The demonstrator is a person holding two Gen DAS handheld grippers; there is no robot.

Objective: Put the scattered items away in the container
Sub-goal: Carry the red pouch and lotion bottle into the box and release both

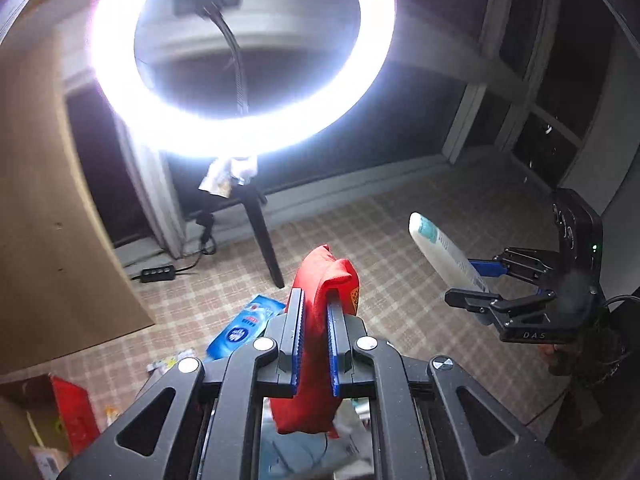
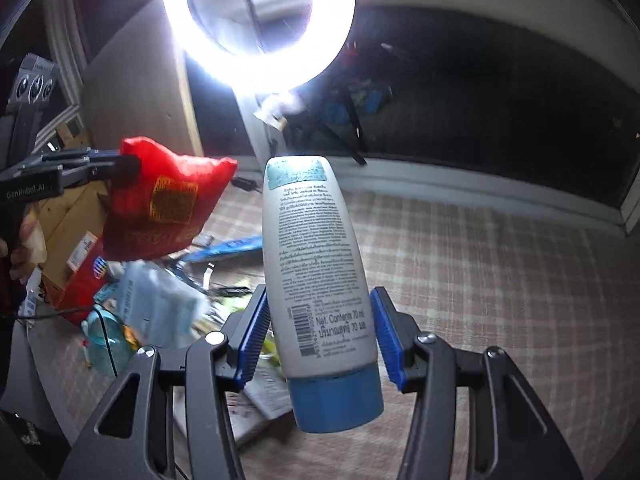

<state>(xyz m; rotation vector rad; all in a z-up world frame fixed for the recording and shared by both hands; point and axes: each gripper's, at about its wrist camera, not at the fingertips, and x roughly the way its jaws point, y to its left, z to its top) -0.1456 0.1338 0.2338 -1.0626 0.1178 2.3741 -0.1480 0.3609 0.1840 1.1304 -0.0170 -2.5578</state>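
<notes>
My left gripper (image 1: 316, 336) is shut on a red pouch (image 1: 320, 320) and holds it in the air; it also shows at the left of the right wrist view (image 2: 160, 204). My right gripper (image 2: 320, 340) is shut on a white tube with a blue cap (image 2: 316, 272), held cap-down above the checked cloth; it shows in the left wrist view (image 1: 448, 256) at the right. A cardboard box (image 2: 68, 224) with a red packet inside stands at the left. Scattered packets (image 2: 160, 304) lie below both grippers.
A bright ring light (image 1: 240, 52) on a black stand (image 1: 264, 240) is straight ahead. A blue packet (image 1: 244, 332) lies on the checked cloth (image 1: 400, 240). A brown board (image 1: 48, 220) leans at the left. Dark windows (image 1: 560, 80) are behind.
</notes>
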